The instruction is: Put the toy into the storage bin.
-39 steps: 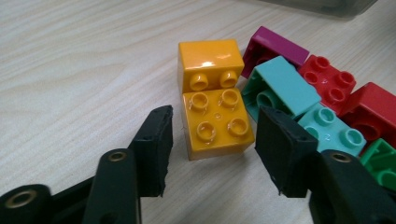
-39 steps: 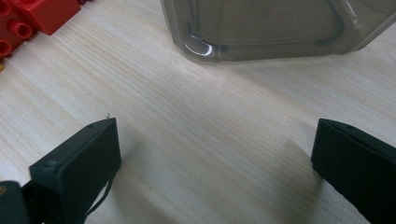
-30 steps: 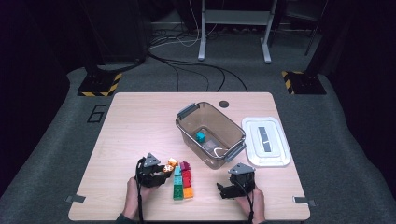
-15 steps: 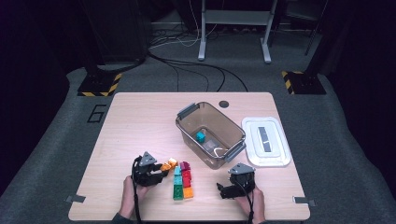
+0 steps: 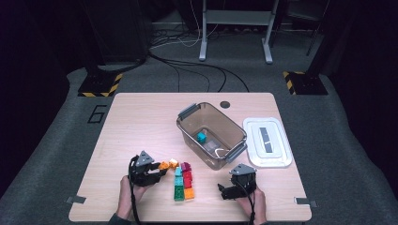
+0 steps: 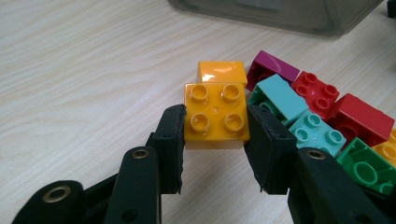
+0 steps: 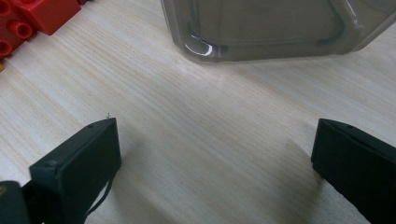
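Left gripper view: I am pinching the orange brick between my left gripper pads, studs facing the camera, just beside the brick pile on the table. My right gripper is sitting spread wide over bare wood near the clear bin, gripping nothing.

orange brick | teal bricks | red bricks | black tool | grey bin
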The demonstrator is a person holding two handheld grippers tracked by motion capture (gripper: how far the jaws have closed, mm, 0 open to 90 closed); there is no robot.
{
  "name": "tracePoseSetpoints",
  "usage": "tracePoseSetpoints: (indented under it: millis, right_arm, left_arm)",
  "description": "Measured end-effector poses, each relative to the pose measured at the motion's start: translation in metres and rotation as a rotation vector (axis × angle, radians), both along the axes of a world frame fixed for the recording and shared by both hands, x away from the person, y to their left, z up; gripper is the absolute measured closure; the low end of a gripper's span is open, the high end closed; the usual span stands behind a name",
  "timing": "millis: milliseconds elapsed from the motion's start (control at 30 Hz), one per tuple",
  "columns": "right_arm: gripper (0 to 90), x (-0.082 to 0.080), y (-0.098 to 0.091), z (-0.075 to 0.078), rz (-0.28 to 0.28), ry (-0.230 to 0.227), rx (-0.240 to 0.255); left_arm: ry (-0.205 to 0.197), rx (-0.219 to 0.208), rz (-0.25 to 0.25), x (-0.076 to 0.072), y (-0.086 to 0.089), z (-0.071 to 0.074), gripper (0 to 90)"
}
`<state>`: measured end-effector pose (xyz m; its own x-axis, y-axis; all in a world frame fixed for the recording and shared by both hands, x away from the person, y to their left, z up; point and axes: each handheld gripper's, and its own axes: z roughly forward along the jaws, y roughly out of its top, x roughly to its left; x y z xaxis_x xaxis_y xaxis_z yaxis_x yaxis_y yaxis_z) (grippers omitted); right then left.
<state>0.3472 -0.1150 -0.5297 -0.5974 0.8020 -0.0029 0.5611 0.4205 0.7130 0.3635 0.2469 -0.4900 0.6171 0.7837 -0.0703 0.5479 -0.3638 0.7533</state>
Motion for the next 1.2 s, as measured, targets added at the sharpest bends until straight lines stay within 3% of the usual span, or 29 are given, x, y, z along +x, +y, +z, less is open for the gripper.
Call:
tracePoseSetpoints:
  millis: [333, 500, 1200]
  right_arm:
    - [0.6, 0.000, 0.000, 0.000, 0.000, -0.001, 0.000]
    - [0.6, 0.000, 0.000, 0.000, 0.001, 0.002, 0.001]
    - [0.6, 0.000, 0.000, 0.000, 0.000, 0.002, 0.001]
  left_arm:
    - [-0.023, 0.017, -0.002, 0.004, 0.006, 0.016, 58.8]
    - [-0.034, 0.005, -0.003, 0.007, 0.004, 0.023, 58.8]
    - [-0.105, 0.044, -0.042, 0.028, -0.005, 0.058, 58.8]
